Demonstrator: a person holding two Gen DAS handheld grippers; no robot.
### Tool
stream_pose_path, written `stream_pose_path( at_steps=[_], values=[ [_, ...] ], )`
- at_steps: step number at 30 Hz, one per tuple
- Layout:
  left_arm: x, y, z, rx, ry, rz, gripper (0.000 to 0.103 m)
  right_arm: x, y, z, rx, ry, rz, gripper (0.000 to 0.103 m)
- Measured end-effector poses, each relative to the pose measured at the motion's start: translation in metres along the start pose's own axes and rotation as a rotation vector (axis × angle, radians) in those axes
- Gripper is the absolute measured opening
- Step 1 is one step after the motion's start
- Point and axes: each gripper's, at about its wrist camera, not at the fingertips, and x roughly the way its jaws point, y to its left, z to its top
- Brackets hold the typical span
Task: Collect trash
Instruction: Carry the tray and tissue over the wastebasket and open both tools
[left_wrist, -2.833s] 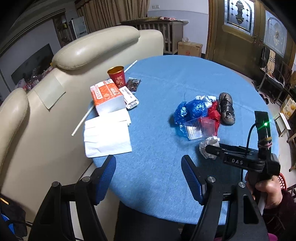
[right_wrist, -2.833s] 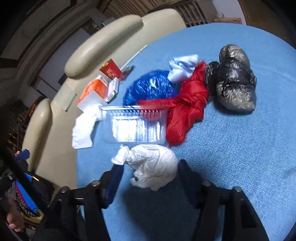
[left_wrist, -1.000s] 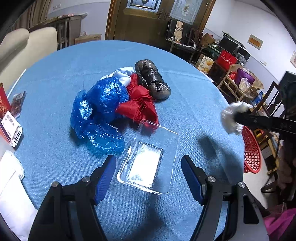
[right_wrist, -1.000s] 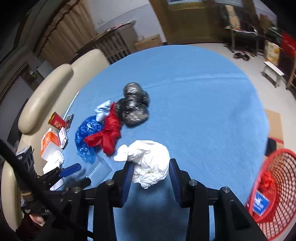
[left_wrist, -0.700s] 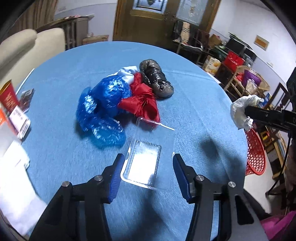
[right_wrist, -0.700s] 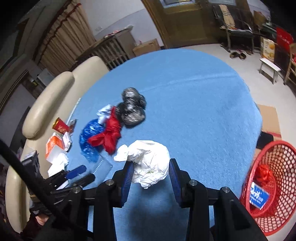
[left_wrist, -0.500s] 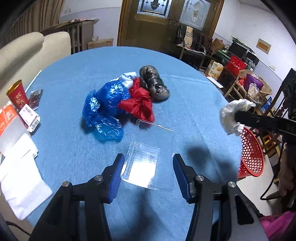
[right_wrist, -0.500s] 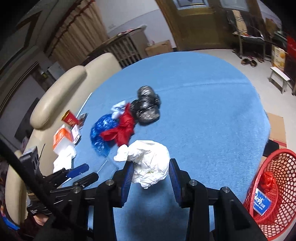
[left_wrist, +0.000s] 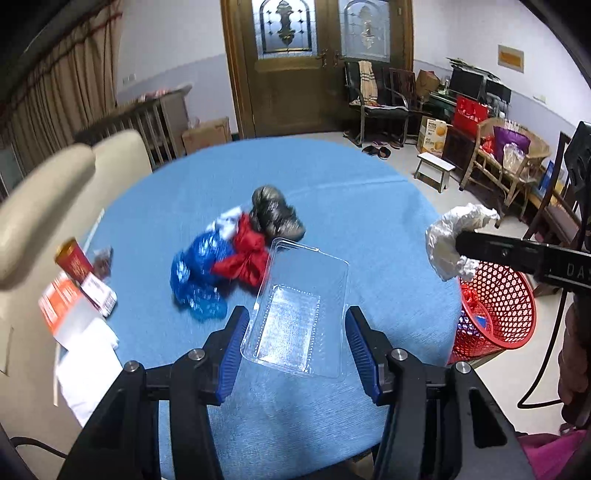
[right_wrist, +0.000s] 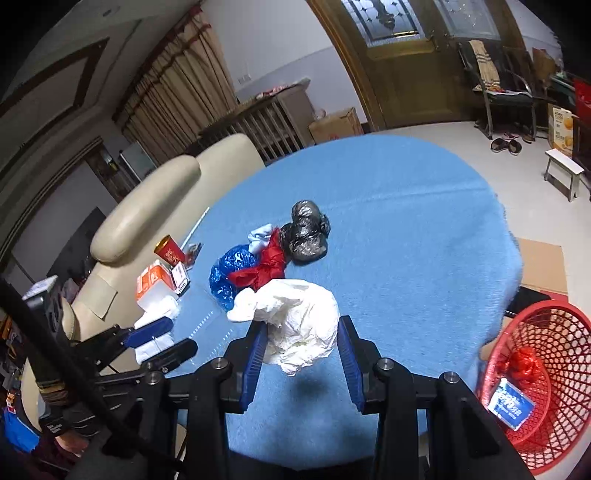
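Blue-padded, the left gripper (left_wrist: 293, 341) clamps a clear plastic tray (left_wrist: 297, 308) above the blue tablecloth (left_wrist: 351, 206); the right gripper (right_wrist: 301, 343) pinches a crumpled white wad (right_wrist: 299, 325). Beyond lie knotted bags (right_wrist: 273, 254), and a red mesh basket (right_wrist: 554, 369) on the floor.

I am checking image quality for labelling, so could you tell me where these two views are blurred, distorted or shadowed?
Left wrist view: motion blur smears the blue bag and sofa at left; the clear plastic tray stays sharp; fisheye bends the door frame. Right wrist view: sharper overall, dark corner vignette, a soft shadow on the blue tablecloth under the crumpled white paper.
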Motion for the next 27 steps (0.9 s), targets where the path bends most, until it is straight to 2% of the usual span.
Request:
stream_pose_path(
  at_steps=[9, 20, 27],
  values=[
    [-0.006, -0.052, 0.028, 0.131, -0.022, 0.061, 0.055, -0.039, -0.04, -0.003, 0.046, -0.077, -0.03, 0.041],
    [0.014, -0.114, 0.047, 0.26, -0.012, 0.055, 0.055, -0.065, -0.108, -0.013, 0.155, -0.107, -0.08, 0.041],
    [0.021, -0.143, 0.054, 0.323, -0.006, 0.047, 0.056, -0.081, -0.139, -0.02, 0.199, -0.129, -0.108, 0.041]
  ],
)
